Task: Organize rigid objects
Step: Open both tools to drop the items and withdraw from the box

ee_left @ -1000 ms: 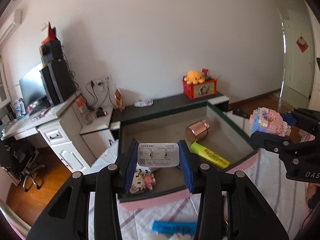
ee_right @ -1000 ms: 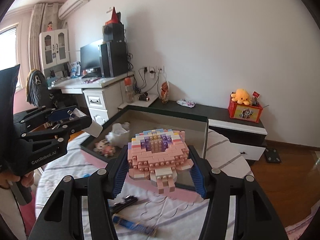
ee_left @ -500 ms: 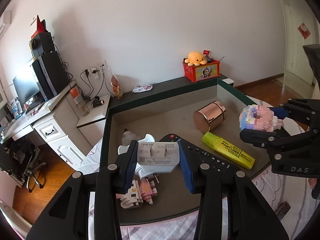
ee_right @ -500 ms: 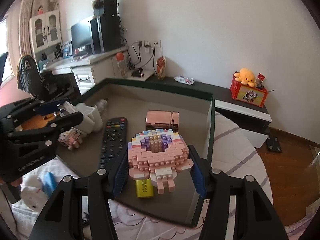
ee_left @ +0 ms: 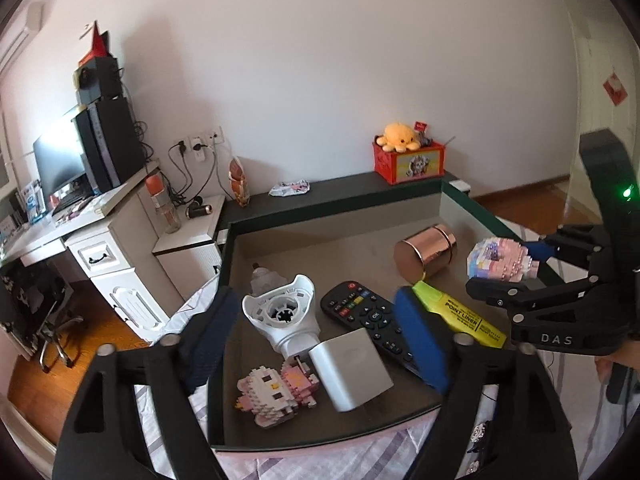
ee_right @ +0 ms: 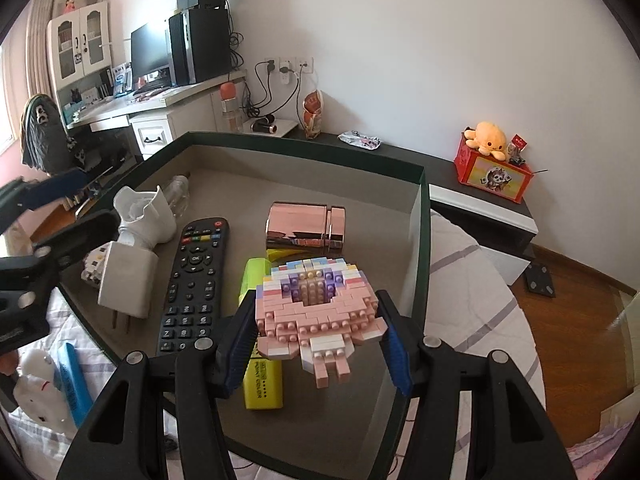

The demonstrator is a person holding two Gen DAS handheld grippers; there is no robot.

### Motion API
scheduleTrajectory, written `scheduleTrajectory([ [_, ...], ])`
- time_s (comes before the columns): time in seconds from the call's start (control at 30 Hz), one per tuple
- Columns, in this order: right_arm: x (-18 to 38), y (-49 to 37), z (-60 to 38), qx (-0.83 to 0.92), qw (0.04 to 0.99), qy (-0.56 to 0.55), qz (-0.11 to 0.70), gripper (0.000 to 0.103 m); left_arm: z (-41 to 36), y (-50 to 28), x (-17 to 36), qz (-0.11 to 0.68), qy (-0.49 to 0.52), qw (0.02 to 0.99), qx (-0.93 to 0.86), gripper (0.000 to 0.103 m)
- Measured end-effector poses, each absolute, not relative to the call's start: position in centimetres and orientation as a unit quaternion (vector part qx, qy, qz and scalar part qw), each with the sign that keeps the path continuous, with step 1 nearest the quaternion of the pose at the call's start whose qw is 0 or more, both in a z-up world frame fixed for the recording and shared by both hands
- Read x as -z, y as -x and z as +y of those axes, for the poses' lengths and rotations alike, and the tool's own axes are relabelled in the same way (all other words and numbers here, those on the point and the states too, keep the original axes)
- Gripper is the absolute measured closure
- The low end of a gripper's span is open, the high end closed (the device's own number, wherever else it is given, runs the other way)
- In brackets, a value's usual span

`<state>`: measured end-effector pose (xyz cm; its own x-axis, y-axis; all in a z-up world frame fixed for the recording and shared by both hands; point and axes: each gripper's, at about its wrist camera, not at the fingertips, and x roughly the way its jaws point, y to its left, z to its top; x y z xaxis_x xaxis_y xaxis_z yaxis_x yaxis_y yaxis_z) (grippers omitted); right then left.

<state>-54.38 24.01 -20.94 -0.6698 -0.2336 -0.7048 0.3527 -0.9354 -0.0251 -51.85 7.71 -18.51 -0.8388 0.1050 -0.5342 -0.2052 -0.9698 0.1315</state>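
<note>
My left gripper (ee_left: 320, 344) is open above the near left of the dark tray (ee_left: 320, 438). The white plug adapter (ee_left: 350, 368) lies free in the tray beneath it, beside a pink and white brick figure (ee_left: 276, 394); it also shows in the right wrist view (ee_right: 126, 280). My right gripper (ee_right: 316, 340) is shut on a pink brick model (ee_right: 316, 308) and holds it above the tray's right side, over a yellow highlighter (ee_right: 262, 380). That gripper shows in the left wrist view (ee_left: 516, 276) with the model (ee_left: 498, 260).
The tray also holds a black remote (ee_right: 196, 280), a copper tin (ee_right: 304, 226), a white funnel-shaped part (ee_left: 282, 316) and a clear bottle (ee_right: 178, 192). A blue item (ee_right: 74, 384) and a white toy (ee_right: 36, 384) lie on the striped cloth (ee_right: 472, 308) at left.
My left gripper has opened and dropped the white plug adapter into the tray. Both grippers moved forward over the tray; the right one still holds the brick model.
</note>
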Motion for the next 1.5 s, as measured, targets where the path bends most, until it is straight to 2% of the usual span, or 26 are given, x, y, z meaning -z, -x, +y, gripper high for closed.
scheduleTrajectory([
  [0.37, 21.2, 55.0, 23.4, 0.912, 0.145, -0.371, 0.1, 0.045, 5.3, 49.6, 17.1, 0.082, 0.254, 0.052, -0.962, 0.002],
  [0.6, 20.8, 54.4, 23.4, 0.92, 0.129, -0.355, 0.105, 0.043, 4.3, 47.8, 16.8, 0.086, 0.254, 0.039, -0.963, 0.0],
  [0.8, 18.1, 51.4, 23.9, 0.932, 0.134, -0.326, 0.083, 0.035, 3.5, 45.3, 16.0, 0.076, 0.25, 0.033, -0.965, 0.0],
  [0.87, 16.8, 49.8, 23.8, 0.937, 0.139, -0.311, 0.076, 0.022, 3.3, 44.1, 15.6, 0.074, 0.247, 0.029, -0.966, 0.0],
  [1.0, 14.4, 45.6, 23.6, 0.946, 0.147, -0.281, 0.066, 0.021, 2.7, 41.2, 14.8, 0.06, 0.235, 0.018, -0.97, 0.0],
  [1.13, 12.4, 40.3, 23.3, 0.958, 0.144, -0.237, 0.073, 0.0, 2.1, 37.5, 13.8, 0.049, 0.216, 0.007, -0.975, 0.0],
  [1.5, 10.2, 28.3, 22.8, 0.975, 0.133, -0.17, 0.042, 0.0, 1.0, 25.9, 10.7, 0.054, 0.14, -0.042, -0.988, 0.0],
])
